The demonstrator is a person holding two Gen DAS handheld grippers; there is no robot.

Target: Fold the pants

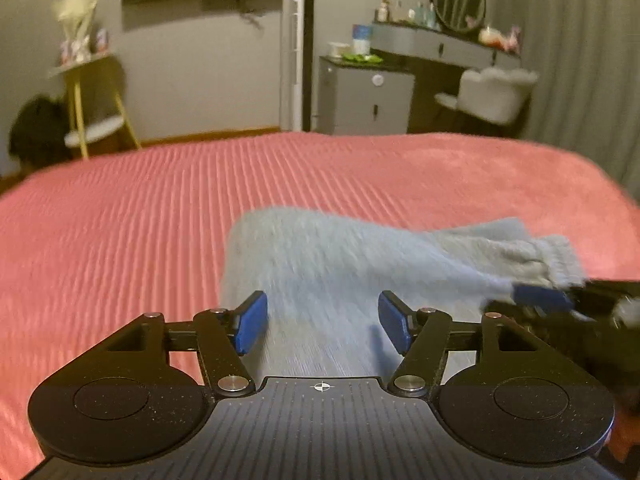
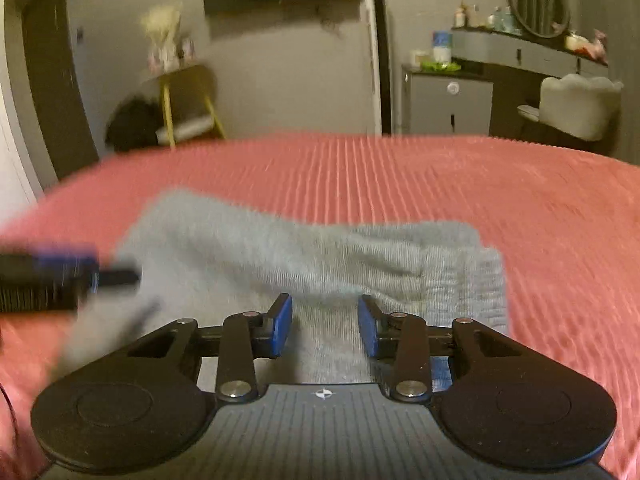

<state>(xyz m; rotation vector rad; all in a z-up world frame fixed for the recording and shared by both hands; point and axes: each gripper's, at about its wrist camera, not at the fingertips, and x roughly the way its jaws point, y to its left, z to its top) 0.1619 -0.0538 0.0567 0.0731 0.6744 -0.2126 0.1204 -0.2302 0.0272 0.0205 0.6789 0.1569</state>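
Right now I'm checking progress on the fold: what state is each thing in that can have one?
Grey knit pants: lying bunched on the bed, partly folded, ribbed cuff at the right.
Left gripper: open over the pants, nothing between the pads.
Right gripper: open, gripping nothing, pants beneath.
Pink bedspread: spread flat.

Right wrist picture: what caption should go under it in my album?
Open right gripper above folded grey knitted pants on a ribbed pink bedspread.
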